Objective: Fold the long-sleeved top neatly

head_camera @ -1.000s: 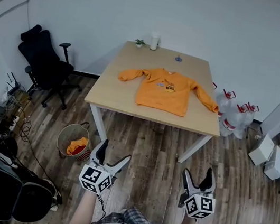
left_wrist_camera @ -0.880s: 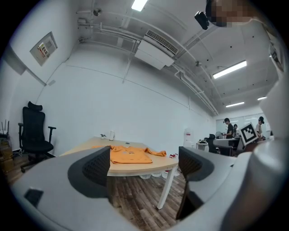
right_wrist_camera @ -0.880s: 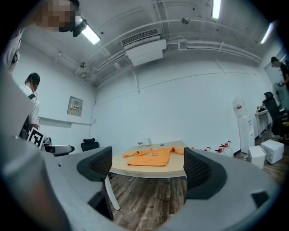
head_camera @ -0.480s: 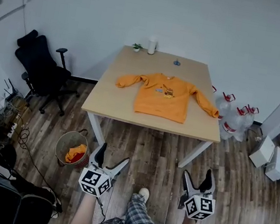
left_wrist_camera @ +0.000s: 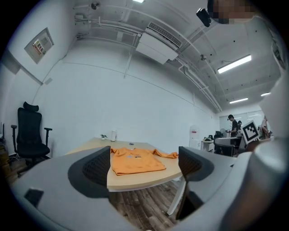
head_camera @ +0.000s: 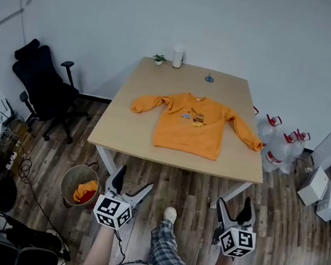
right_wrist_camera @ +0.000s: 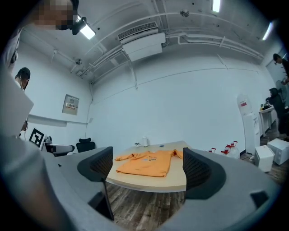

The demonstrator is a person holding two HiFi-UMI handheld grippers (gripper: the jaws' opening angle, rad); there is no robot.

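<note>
- My left hand-held gripper [head_camera: 135, 180] hangs low in front of me over the wood-plank floor [head_camera: 188, 183]. Its two black jaws are spread wide, with nothing between them.
- My right hand-held gripper [head_camera: 234, 203] sits level with it on the other side, jaws equally wide apart and empty.
- Between the two, my leg in checked trousers [head_camera: 163, 252] reaches forward, with a pale shoe [head_camera: 169, 213] on the floor.
- To the left of my left hand-held gripper, a round bin [head_camera: 81, 187] with orange cloth inside stands on the floor, near the closest white leg of the worktop.
- Beyond both hand-held grippers and well apart from them stands the light wooden rectangular worktop [head_camera: 128, 128].
- The orange long-sleeved top [head_camera: 189, 126] lies flat and unfolded in the middle of the worktop. Its hem is toward me, its collar toward the wall, and a small print shows on the chest.
- Both sleeves are spread sideways, and the right cuff reaches the worktop's right edge.
- Each gripper view frames the top between its open jaws, but it lies far ahead and neither hand-held gripper touches it.
- At the worktop's far edge stand a white cylindrical container [head_camera: 177, 56] and a small green potted plant [head_camera: 159, 59] just beside it. A small blue thing [head_camera: 209, 78] lies a little to their right.
- A black office chair [head_camera: 39, 78] stands left of the worktop by the wall.
- Clear water jugs with red handles [head_camera: 280, 146] sit on the floor at the worktop's right.
</note>
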